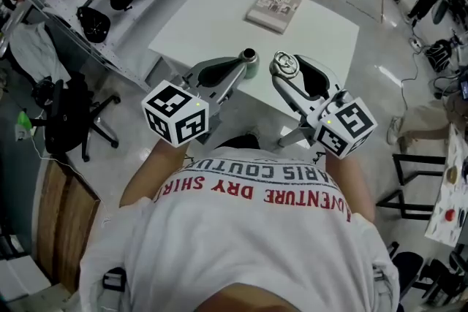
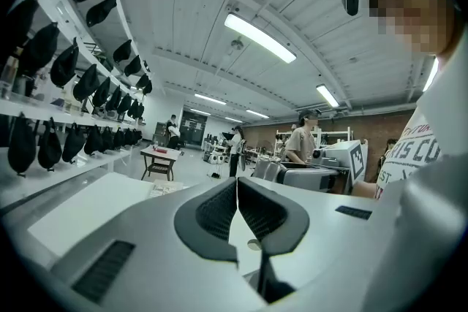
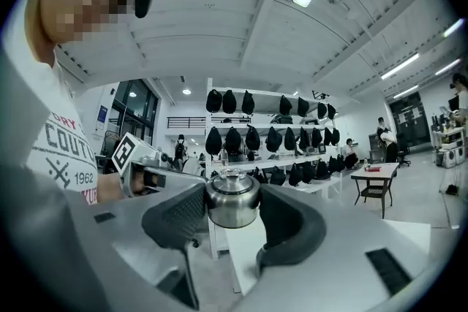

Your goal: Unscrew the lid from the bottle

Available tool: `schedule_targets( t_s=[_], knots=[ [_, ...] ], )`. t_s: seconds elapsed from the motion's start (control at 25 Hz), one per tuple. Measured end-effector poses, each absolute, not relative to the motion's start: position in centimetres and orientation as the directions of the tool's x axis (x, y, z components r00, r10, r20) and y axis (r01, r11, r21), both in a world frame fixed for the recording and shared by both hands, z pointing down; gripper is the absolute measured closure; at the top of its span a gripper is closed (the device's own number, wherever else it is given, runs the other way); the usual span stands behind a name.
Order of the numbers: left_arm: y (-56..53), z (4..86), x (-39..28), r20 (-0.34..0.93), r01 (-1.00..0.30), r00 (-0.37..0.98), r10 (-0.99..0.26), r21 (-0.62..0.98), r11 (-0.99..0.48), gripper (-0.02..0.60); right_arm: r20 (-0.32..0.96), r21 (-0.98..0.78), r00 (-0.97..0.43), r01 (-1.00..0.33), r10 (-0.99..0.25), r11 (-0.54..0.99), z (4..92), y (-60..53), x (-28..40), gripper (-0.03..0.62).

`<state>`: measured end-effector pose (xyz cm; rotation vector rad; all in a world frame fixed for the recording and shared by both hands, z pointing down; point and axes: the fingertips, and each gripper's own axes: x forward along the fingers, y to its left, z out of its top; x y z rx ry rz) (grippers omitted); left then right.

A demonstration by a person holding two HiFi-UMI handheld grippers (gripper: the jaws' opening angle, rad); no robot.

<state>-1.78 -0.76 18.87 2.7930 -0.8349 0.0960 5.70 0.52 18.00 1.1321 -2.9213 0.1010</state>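
One lid (image 3: 232,199) is grasped by the right hand-held gripper (image 3: 232,210), left hand-held gripper (image 2: 237,202) clenched empty; keep lid level, clear of bottle (image 1: 250,65).

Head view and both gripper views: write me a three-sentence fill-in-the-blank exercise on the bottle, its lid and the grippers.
The metal lid is clamped in the ____ gripper.
The left gripper is ____, with nothing between its jaws.
The bottle at the near edge of the table is coloured ____.
Missing words: right; shut; green.
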Motion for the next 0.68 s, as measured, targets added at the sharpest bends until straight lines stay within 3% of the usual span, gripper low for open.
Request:
schedule_targets(
  t_s=[0.68],
  knots=[
    [-2.0, 20.1, -1.6, 0.178, -0.579, 0.814, -0.553, 0.182, -0.794, 0.551, 0.041, -0.07, -0.729, -0.684, -0.683, 0.726, 18.8, -0.9, 6.2, 0.356]
  ],
)
